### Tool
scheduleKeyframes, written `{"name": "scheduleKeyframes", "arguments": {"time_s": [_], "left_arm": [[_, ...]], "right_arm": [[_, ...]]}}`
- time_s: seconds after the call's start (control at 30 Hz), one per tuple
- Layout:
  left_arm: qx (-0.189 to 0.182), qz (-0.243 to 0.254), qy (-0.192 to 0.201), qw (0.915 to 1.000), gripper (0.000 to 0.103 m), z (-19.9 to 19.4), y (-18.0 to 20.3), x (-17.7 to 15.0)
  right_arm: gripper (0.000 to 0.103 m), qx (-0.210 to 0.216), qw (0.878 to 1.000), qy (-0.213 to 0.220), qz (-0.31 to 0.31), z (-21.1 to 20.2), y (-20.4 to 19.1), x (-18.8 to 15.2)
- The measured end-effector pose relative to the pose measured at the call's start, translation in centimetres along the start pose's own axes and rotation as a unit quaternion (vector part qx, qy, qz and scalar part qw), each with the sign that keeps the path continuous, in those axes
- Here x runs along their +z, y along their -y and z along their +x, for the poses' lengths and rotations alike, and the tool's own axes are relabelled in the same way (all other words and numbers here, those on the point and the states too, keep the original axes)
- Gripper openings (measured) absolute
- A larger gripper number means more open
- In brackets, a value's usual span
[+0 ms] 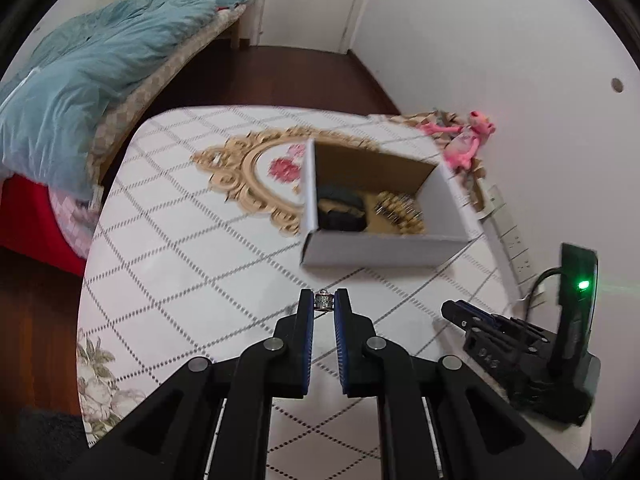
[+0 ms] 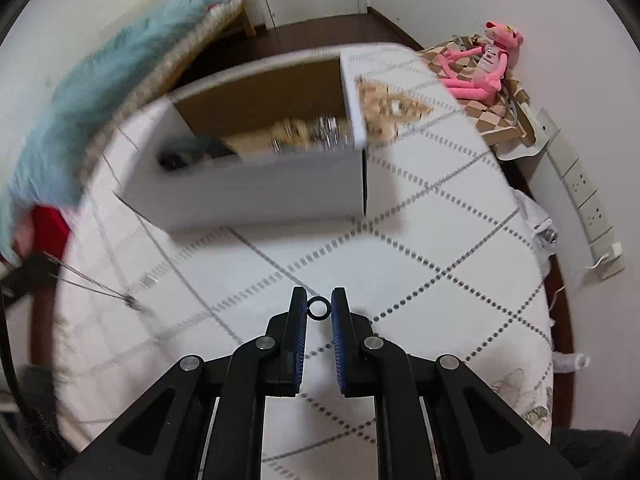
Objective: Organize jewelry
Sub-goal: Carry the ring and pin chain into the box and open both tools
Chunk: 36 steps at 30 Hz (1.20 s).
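My left gripper (image 1: 324, 301) is shut on a small silver ring (image 1: 324, 302) held above the table, short of an open white cardboard box (image 1: 380, 246). The box holds dark bands (image 1: 342, 210) and gold and silver jewelry (image 1: 400, 210). My right gripper (image 2: 319, 307) is shut on a small black ring (image 2: 319, 307), in front of the same box (image 2: 256, 192), which is blurred in the right wrist view. The right gripper also shows at the left wrist view's lower right (image 1: 452, 308). A thin chain (image 2: 100, 288) stretches at the left edge of the right wrist view.
The table (image 1: 180, 280) has a white diamond-pattern cloth. A gold ornate frame (image 1: 256, 176) lies behind the box. A pink plush toy (image 2: 480, 68) sits on a checkered cloth by the wall. A power strip (image 2: 584, 192) lies at right. A bed with blue duvet (image 1: 80, 80) stands left.
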<state>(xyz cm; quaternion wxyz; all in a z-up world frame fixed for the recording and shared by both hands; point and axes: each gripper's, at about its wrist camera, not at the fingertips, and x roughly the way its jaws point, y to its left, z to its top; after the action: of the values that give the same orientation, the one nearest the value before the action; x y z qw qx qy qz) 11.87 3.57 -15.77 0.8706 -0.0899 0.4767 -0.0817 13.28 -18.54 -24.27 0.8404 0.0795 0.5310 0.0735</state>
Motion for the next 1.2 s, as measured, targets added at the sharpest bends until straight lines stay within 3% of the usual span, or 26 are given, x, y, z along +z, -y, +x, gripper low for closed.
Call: {"name": "scheduleKeyframes", "arguments": {"time_s": [0.23,0.43,0.63,0.83,0.97,1.0,1.07,1.1,1.13,1.2], "left_arm": [[-0.050,0.016,0.035,0.9980,0.007,-3.1,2.3,6.2],[-0.058,0.041,0.044,0.9965,0.007,-2.0,4.2,11.7],[-0.045,0.051,0.009,0.9976,0.007,2.7,4.2,15.1],[-0.041,0.037,-0.041,0.9976,0.008,7.5,3.3,15.8],[-0.001,0.020,-0.080,0.9966,0.012,10.0,2.3,15.9],[0.012,0.017,-0.085,0.9962,0.015,10.4,1.9,15.8],[0.035,0.020,-0.085,0.9956,0.034,10.7,1.5,15.5],[0.047,0.019,-0.083,0.9953,0.060,10.8,1.1,15.4],[0.062,0.017,-0.078,0.9948,0.079,10.7,0.7,15.2],[0.080,0.012,-0.072,0.9941,0.081,10.5,0.0,14.9]], "right_arm": [[0.013,0.064,0.997,0.032,0.009,-5.7,-0.2,6.3],[0.013,0.089,0.996,0.032,-0.004,-6.2,-1.0,11.7],[0.013,0.089,0.996,-0.013,-0.010,-2.7,-1.2,15.4],[0.013,0.109,0.991,-0.072,-0.008,1.1,-1.4,16.6],[0.013,0.128,0.986,-0.110,0.000,3.4,-1.6,16.6],[0.013,0.130,0.985,-0.117,0.002,3.8,-1.7,16.5],[0.013,0.133,0.983,-0.129,-0.002,4.7,-2.2,16.5],[0.013,0.132,0.982,-0.136,-0.004,5.2,-2.5,16.6],[0.013,0.134,0.981,-0.141,-0.005,5.5,-2.7,16.6],[0.014,0.126,0.981,-0.146,-0.006,6.1,-3.0,16.8]]}}
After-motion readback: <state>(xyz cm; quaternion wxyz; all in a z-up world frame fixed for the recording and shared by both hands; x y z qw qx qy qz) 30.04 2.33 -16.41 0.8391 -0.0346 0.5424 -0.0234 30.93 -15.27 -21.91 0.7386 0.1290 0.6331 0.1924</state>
